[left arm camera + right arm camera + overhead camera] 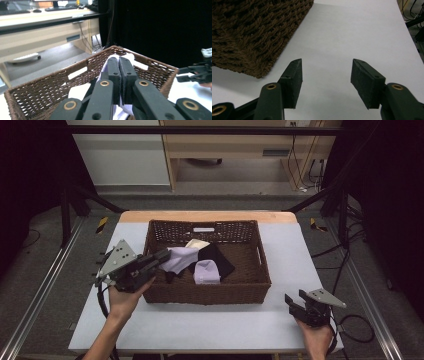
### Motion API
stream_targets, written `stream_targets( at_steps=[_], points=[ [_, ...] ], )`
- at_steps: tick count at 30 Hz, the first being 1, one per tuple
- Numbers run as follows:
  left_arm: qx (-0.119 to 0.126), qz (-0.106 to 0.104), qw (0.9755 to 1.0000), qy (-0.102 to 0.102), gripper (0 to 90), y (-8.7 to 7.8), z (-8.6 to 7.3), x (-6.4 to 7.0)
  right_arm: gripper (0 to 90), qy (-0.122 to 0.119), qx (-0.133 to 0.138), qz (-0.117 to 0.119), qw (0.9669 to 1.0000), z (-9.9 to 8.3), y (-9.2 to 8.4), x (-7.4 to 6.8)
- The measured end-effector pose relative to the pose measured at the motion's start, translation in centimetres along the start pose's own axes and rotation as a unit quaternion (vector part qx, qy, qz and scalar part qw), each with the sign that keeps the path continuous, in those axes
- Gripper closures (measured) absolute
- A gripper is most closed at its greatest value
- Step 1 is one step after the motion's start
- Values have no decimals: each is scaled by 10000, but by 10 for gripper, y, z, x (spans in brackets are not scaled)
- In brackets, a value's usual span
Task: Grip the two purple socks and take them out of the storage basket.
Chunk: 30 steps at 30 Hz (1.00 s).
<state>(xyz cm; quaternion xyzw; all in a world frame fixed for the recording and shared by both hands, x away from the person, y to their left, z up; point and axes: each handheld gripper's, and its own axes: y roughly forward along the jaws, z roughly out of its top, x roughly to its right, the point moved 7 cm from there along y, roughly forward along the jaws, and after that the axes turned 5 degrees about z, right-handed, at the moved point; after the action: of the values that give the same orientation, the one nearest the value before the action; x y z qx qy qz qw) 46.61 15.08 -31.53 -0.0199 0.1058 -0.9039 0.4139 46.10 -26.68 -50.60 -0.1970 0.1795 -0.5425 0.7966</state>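
Two grippers: black two-jaw tools, each in a hand with a grey three-cornered plate on top.
Left gripper (161, 255): jaws pressed together on a lavender cloth (179, 259), pinching its edge over the basket's left wall; in the left gripper view (119, 72) pale fabric shows around and below the flat pads.
Right gripper (296, 300): jaws standing about half apart with nothing between them, near the table's front right corner; in the right gripper view (325, 83) the blunt, wedge-shaped pads hang over bare table top.
Lavender cloth: soft, thin, draped in loose folds, partly lifted at the basket's left side, the rest trailing inside.
Basket (207, 294): rectangular, dark brown woven wicker with a coarse ropy weave, slot handles in its walls; it sits at the table's middle, toward the back edge.
Folded cloth (206, 272): light purple, a neat squarish bundle on the basket's floor near the front wall.
Black cloth (218, 259): flat, dark, spread under and behind the folded cloth.
Cream cloth (196, 243): a small pale corner near the basket's back wall.
Table (200, 325): smooth, matt, pale grey top with a wooden strip along the back edge.
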Motion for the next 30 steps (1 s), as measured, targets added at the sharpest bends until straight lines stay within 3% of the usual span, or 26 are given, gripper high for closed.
stream_targets(
  at_steps=[12,18,22,30],
  points=[
    [107,-394,9991,130,873,-35,-15,32,431,-24,-2,-6,10000,-1,-1,0],
    [-141,-538,9983,154,873,-42,-36,45,432,-27,1,4,10000,-1,-1,-1],
    [-440,-612,9971,132,873,-41,-56,52,432,-31,-4,9,10000,-1,-2,-2],
    [-851,-667,9941,-18,873,-34,-86,54,432,-48,-10,22,10000,-2,-3,-2]
  ],
)
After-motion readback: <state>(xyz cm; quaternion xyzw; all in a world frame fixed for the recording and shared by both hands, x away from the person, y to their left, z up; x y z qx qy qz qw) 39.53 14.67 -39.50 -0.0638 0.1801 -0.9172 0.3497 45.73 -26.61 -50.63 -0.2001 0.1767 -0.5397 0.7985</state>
